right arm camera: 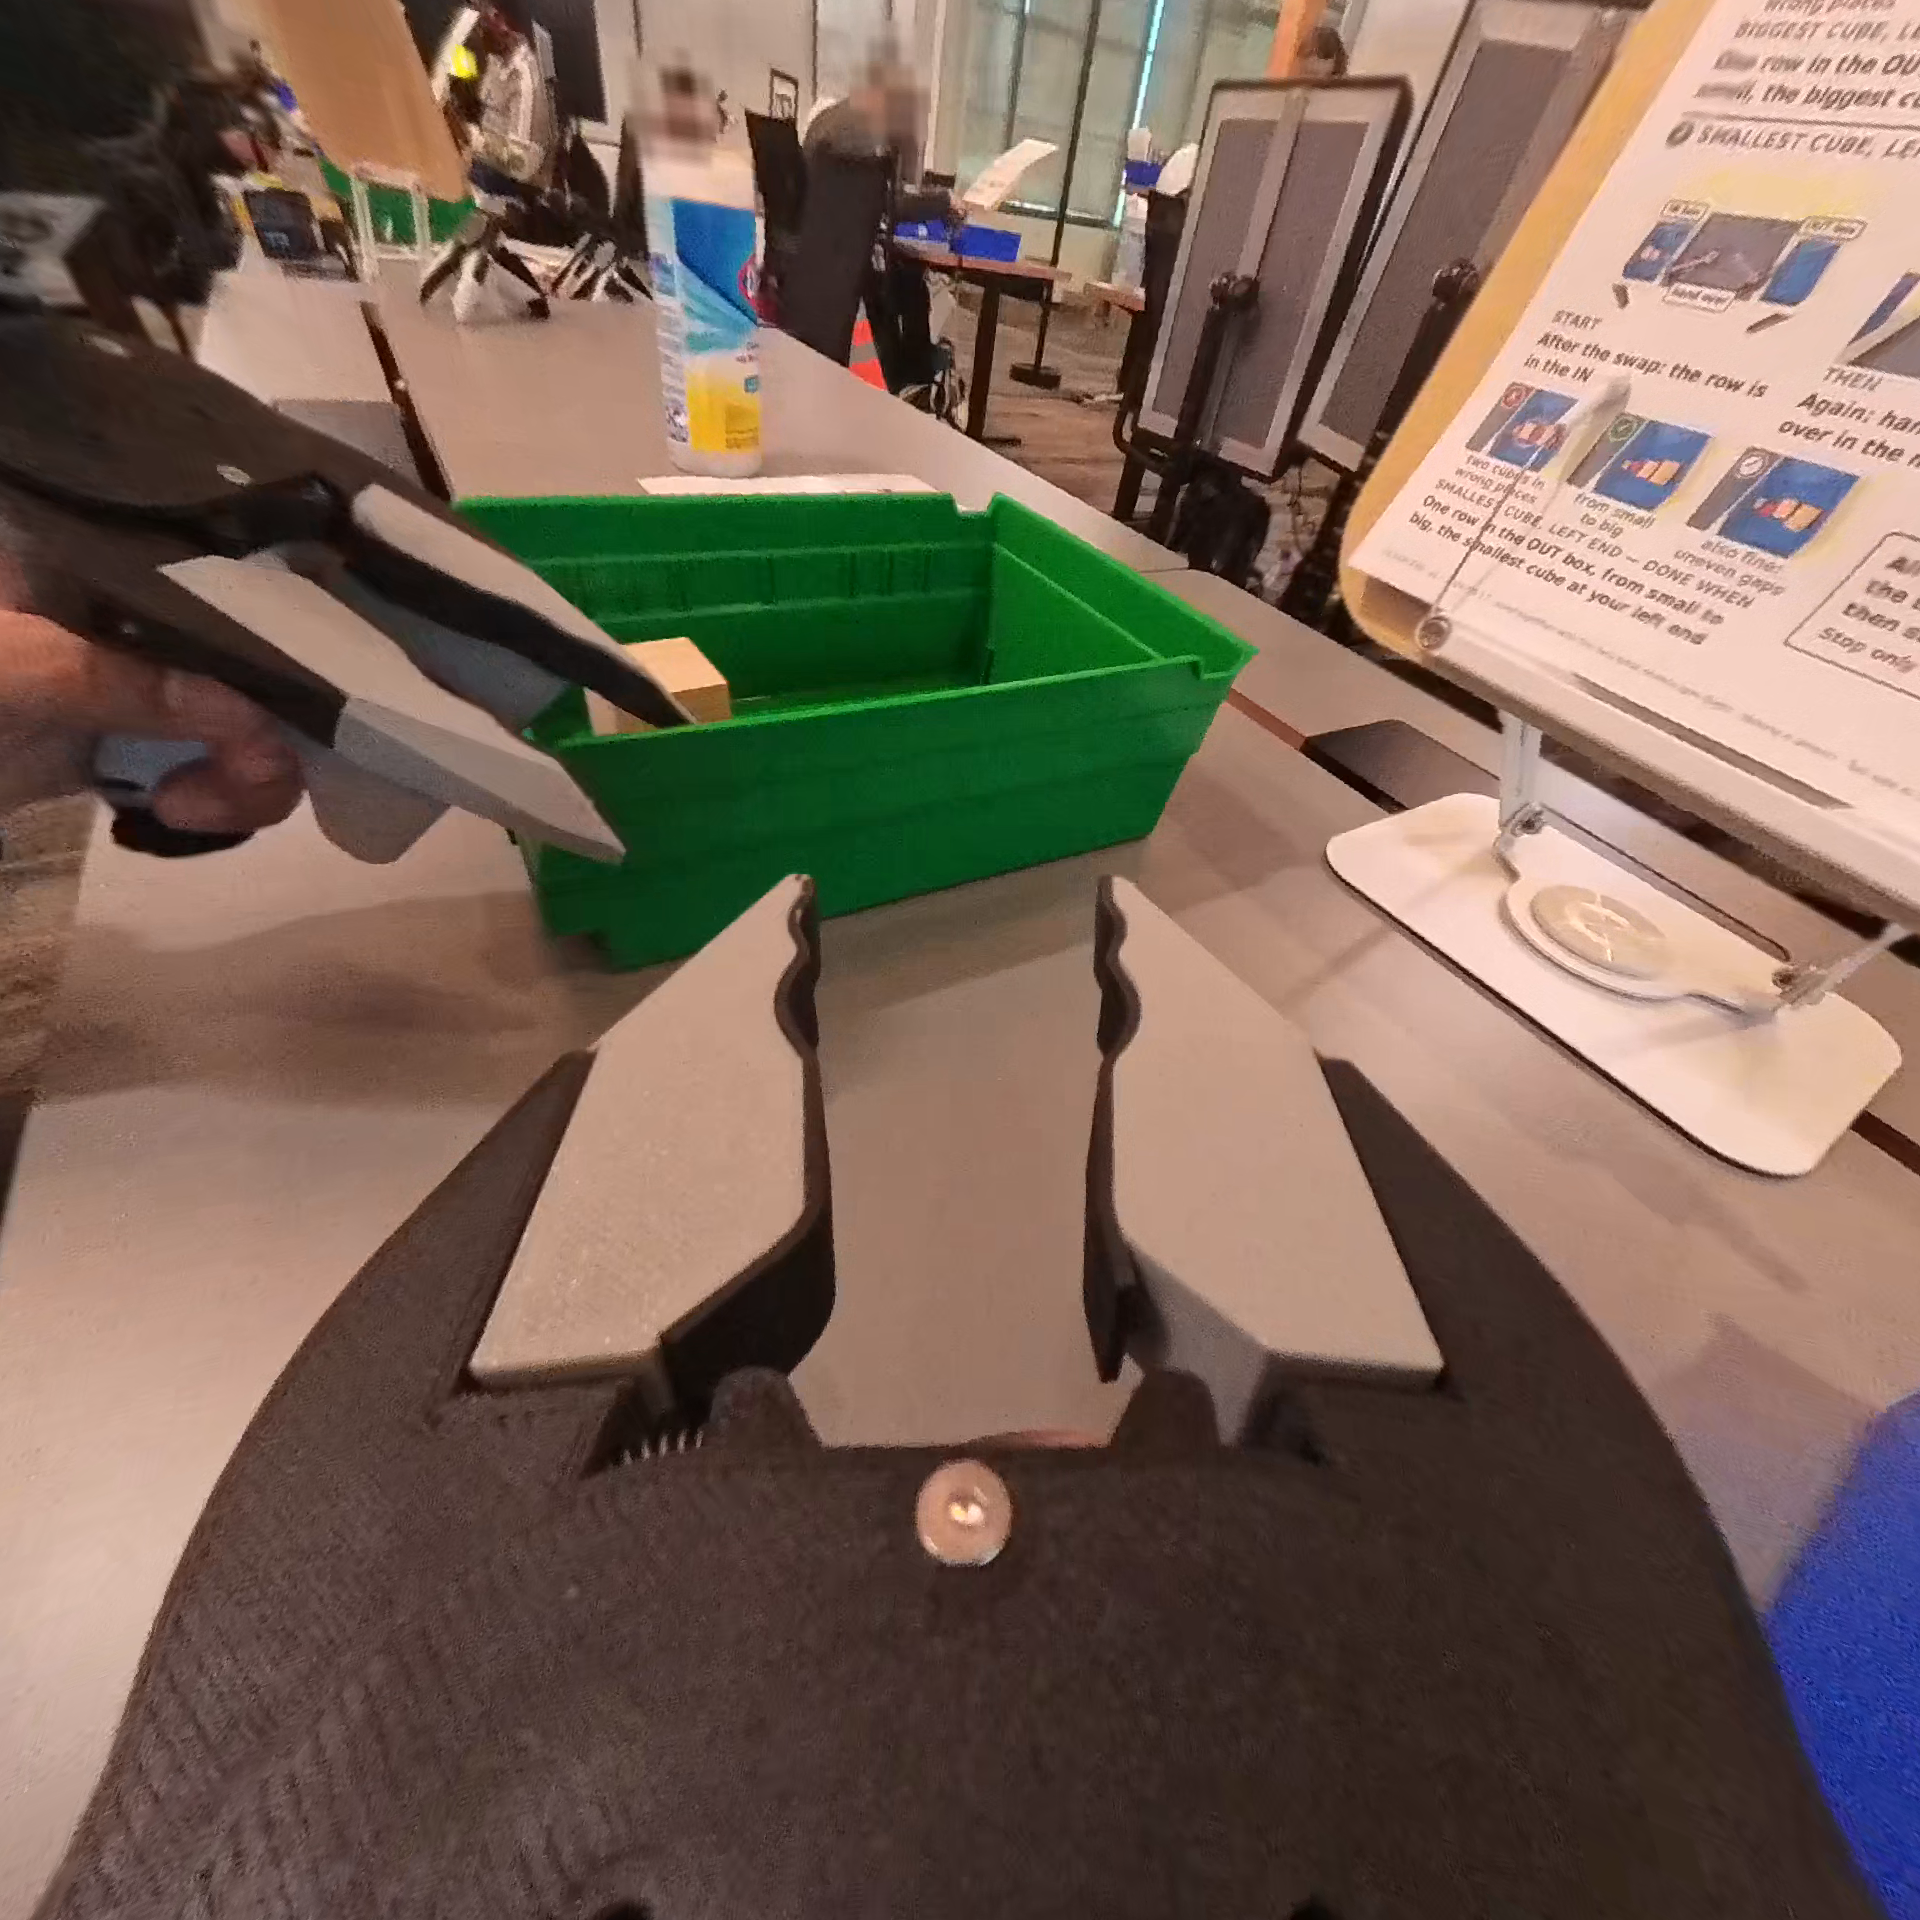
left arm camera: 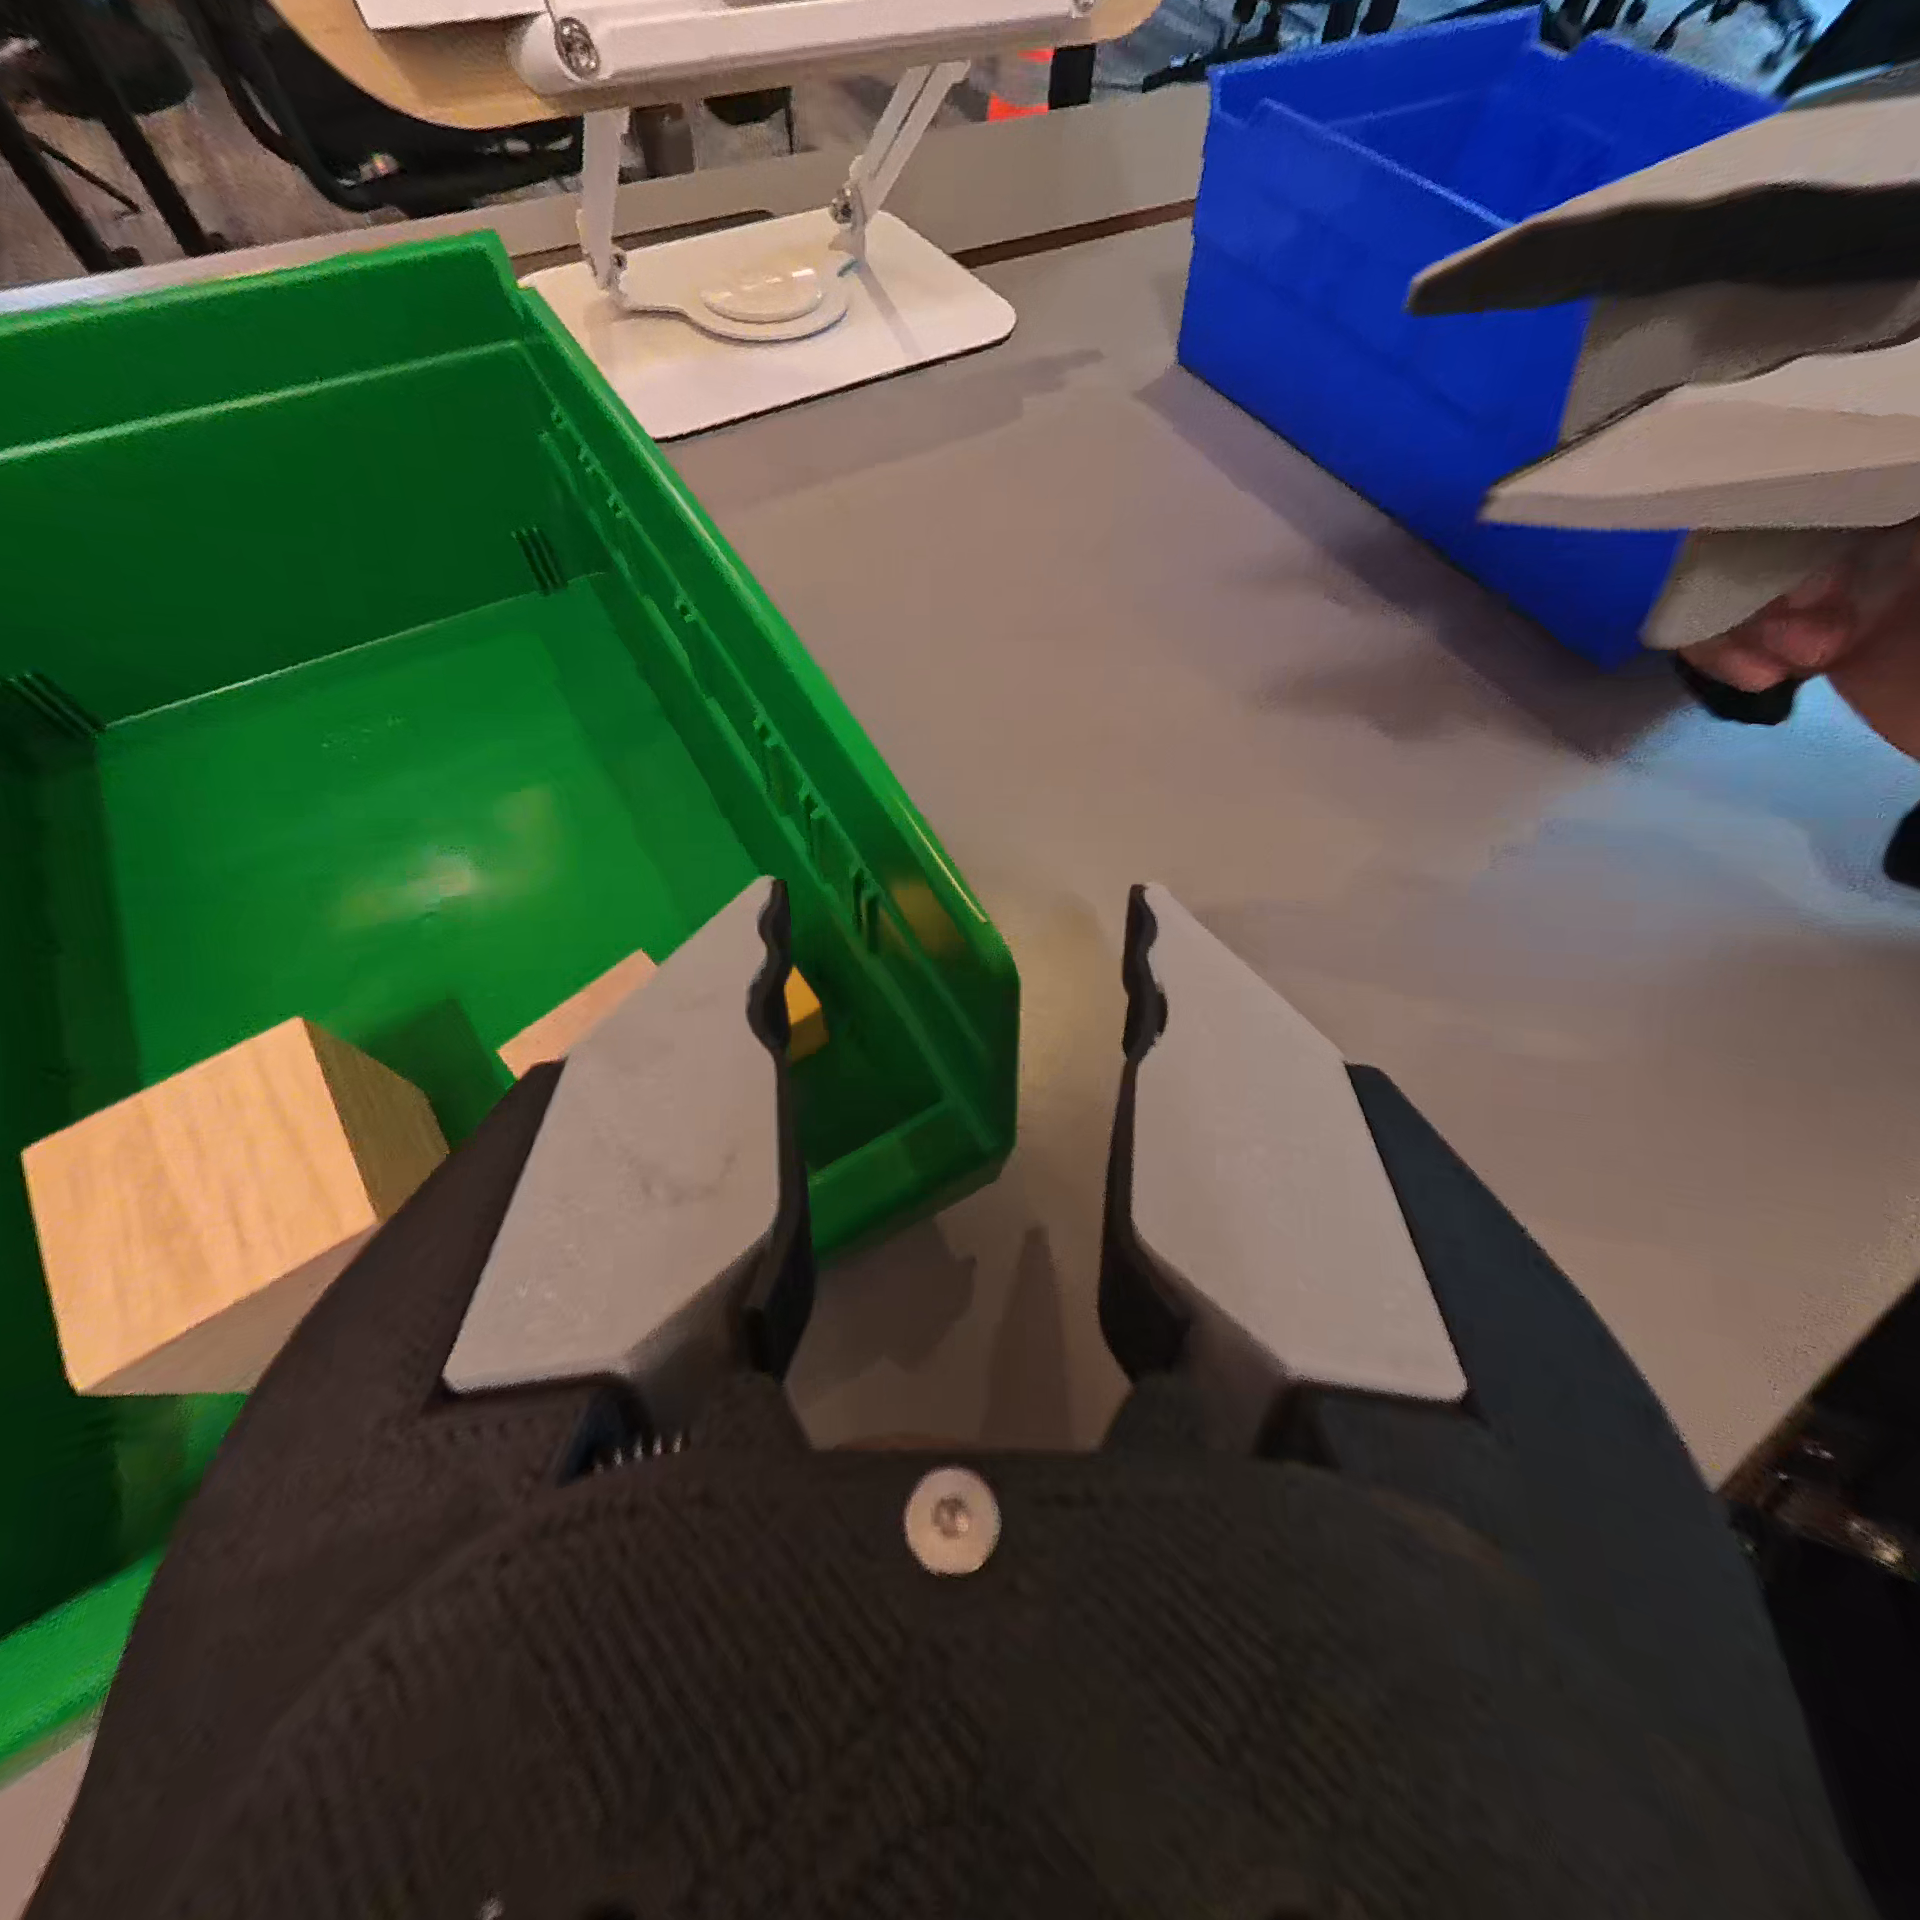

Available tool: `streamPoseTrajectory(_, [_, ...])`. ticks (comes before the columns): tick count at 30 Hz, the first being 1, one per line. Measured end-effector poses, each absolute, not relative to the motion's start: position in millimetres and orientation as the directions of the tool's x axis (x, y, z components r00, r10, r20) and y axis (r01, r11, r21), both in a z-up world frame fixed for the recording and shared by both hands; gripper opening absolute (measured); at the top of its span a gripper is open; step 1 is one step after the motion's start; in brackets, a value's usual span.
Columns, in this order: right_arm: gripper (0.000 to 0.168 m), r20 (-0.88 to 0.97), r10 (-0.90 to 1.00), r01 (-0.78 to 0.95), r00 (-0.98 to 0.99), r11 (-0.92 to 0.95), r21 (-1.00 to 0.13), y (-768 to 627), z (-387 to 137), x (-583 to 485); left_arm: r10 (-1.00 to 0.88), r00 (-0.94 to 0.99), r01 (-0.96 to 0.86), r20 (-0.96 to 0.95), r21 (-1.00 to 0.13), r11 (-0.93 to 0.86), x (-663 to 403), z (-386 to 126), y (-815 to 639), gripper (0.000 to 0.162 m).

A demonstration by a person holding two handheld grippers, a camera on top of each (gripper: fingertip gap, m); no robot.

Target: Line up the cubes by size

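A green bin (left arm camera: pixel 914 1039) holds a large wooden cube (left arm camera: pixel 208 1195), a second wooden cube (left arm camera: pixel 582 1013) partly hidden behind my left finger, and a small yellow cube (left arm camera: pixel 805 1013). My left gripper (left arm camera: pixel 956 935) is open and empty, held over the bin's near right corner. My right gripper (right arm camera: pixel 956 935) is open and empty above the grey table, pointing at the green bin (right arm camera: pixel 883 790), where one wooden cube (right arm camera: pixel 675 675) shows. The left gripper (right arm camera: pixel 639 790) shows at that bin's left end. The right gripper (left arm camera: pixel 1455 405) shows in front of a blue bin (left arm camera: pixel 1351 395).
A white stand (right arm camera: pixel 1610 987) holding an instruction sheet (right arm camera: pixel 1662 436) is at the table's back; it also shows in the left wrist view (left arm camera: pixel 779 312). A spray bottle (right arm camera: pixel 707 312) stands behind the green bin. The blue bin (right arm camera: pixel 1860 1662) is by my right gripper. The table edge is near right.
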State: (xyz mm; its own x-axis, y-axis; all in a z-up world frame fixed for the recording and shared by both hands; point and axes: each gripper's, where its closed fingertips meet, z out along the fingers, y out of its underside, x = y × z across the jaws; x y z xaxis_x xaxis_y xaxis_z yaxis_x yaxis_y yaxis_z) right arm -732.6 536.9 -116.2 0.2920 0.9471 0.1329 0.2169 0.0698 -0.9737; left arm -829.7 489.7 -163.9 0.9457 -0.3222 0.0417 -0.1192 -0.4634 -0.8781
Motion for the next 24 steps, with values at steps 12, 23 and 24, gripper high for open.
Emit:
streamPoseTrajectory(12, [0.058, 0.103, 0.929, 0.284, 0.354, -0.002, -0.959, 572, -171, -740, -0.343, 0.939, -0.204, -0.028, -0.849, -0.488, -808, -150, 500, 0.071])
streamPoseTrajectory(23, [0.061, 0.058, 0.938, 0.207, 0.342, -0.015, -0.978, 565, -158, -734, -0.262, 0.961, -0.186, -0.091, -0.912, -0.365, -840, -88, 505, 0.074])
streamPoseTrajectory(24, [0.061, 0.065, 0.939, 0.213, 0.338, -0.010, -0.977, 564, -159, -735, -0.258, 0.963, -0.168, -0.080, -0.924, -0.343, -844, -81, 504, 0.073])
